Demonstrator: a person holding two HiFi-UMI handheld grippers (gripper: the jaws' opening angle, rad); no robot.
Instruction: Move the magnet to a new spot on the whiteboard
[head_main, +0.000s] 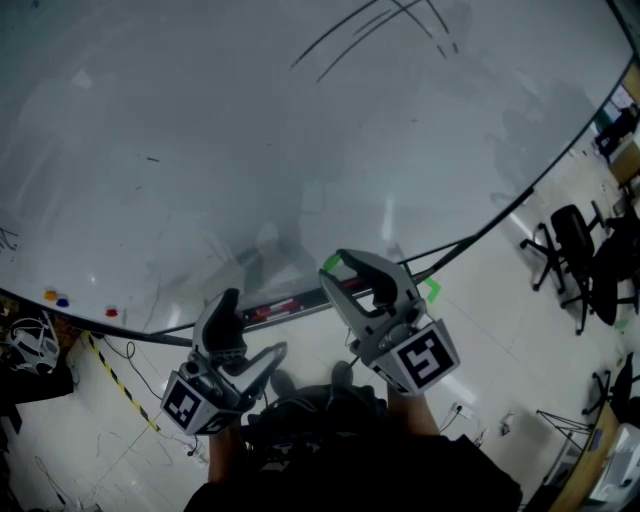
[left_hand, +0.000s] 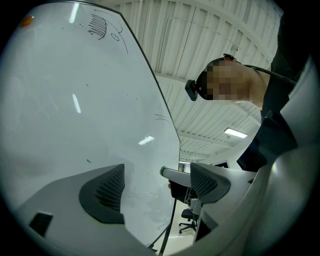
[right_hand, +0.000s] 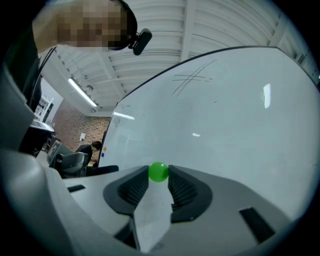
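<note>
You've got the green magnet (right_hand: 158, 171), a small round one, pinched at the very tips of your right gripper (right_hand: 158, 176). Both jaws press on it, one from each side. It sits in front of the whiteboard (right_hand: 225, 125), low down near the bottom edge in the head view. Can't tell if it touches the board or is just off it.

Your left gripper (left_hand: 157, 167) is just beside the right one, on its left and a bit nearer to you in the head view. Its jaws stand wide apart with nothing between them. Through the gap you see only the board and the tip of the right gripper.

Just under the grippers, the marker tray (head_main: 285, 303) runs along the board's bottom edge with a few pens on it, one of them reddish.

Three more small magnets sit at the board's lower left, well apart from the green one:
- orange magnet (head_main: 50, 295), with the blue magnet (head_main: 63, 301) just beside it
- red magnet (head_main: 111, 312), a little further right

Dark pen strokes (head_main: 380, 25) cross the top of the board; the rest is mostly wiped, with faint smudges.

Off the board:
- black office chairs (head_main: 570, 250) on the pale floor (head_main: 480, 330) at the right
- a yellow-black striped strip (head_main: 115, 378) running over the floor at the lower left
- in the right gripper view, a seated person (right_hand: 92, 149) far off past the board's left edge
</note>
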